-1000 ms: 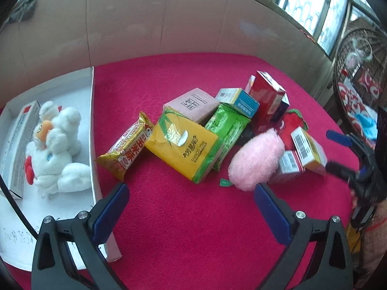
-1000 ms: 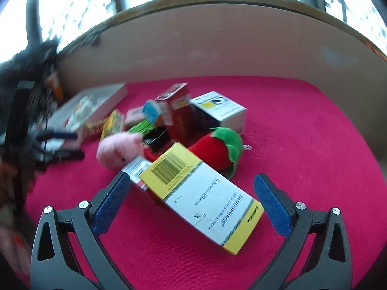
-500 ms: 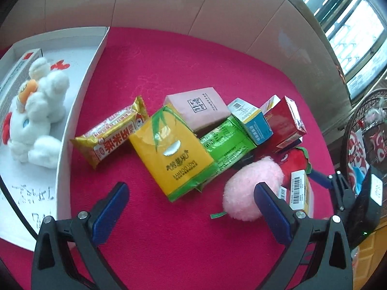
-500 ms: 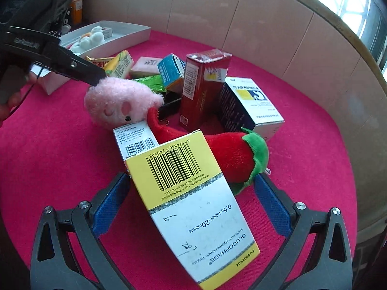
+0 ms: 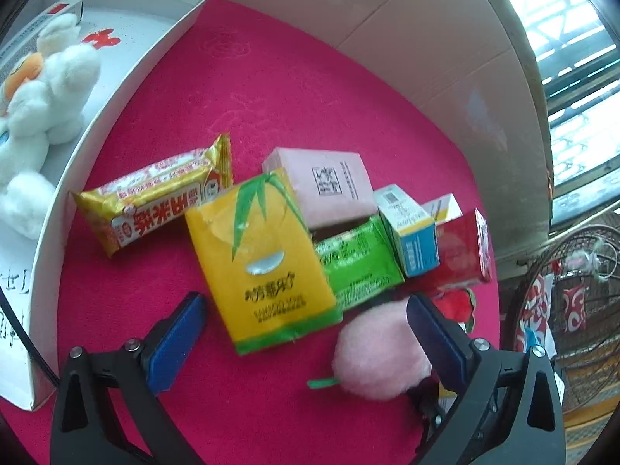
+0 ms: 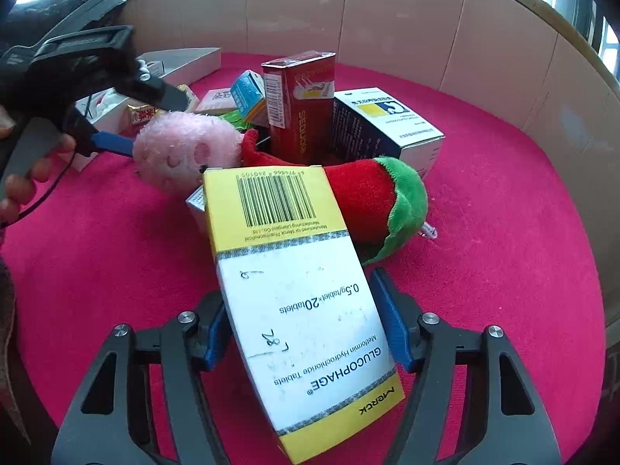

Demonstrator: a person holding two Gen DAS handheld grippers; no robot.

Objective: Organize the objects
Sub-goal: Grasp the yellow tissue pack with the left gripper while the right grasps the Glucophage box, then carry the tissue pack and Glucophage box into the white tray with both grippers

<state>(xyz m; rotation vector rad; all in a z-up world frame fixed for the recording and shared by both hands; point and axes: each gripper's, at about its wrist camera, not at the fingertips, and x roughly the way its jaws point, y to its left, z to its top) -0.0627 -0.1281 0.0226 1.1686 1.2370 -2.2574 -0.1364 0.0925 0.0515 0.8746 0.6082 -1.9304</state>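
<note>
A heap of objects lies on the red cloth. My left gripper point(image 5: 306, 317) is open just above the yellow tissue pack point(image 5: 259, 259), with the pink plush ball point(image 5: 381, 352) by its right finger. My right gripper point(image 6: 302, 317) has its jaws closed on the sides of the white and yellow Glucophage box point(image 6: 302, 286), which leans on the red and green plush point(image 6: 372, 201). The left gripper point(image 6: 128, 116) shows in the right wrist view beside the pink ball point(image 6: 186, 151).
A white tray point(image 5: 128, 73) at the left holds a white plush toy point(image 5: 35, 108) and a flat box. A gold snack pack point(image 5: 155, 197), pink box point(image 5: 325, 186), green pack point(image 5: 356, 263), blue box point(image 5: 410, 240), red box point(image 6: 298, 108) and white medicine box point(image 6: 383, 124) crowd the heap.
My left gripper moved forward and down over the yellow pack. My right gripper closed in on the Glucophage box, its jaws going from wide open to touching the box sides.
</note>
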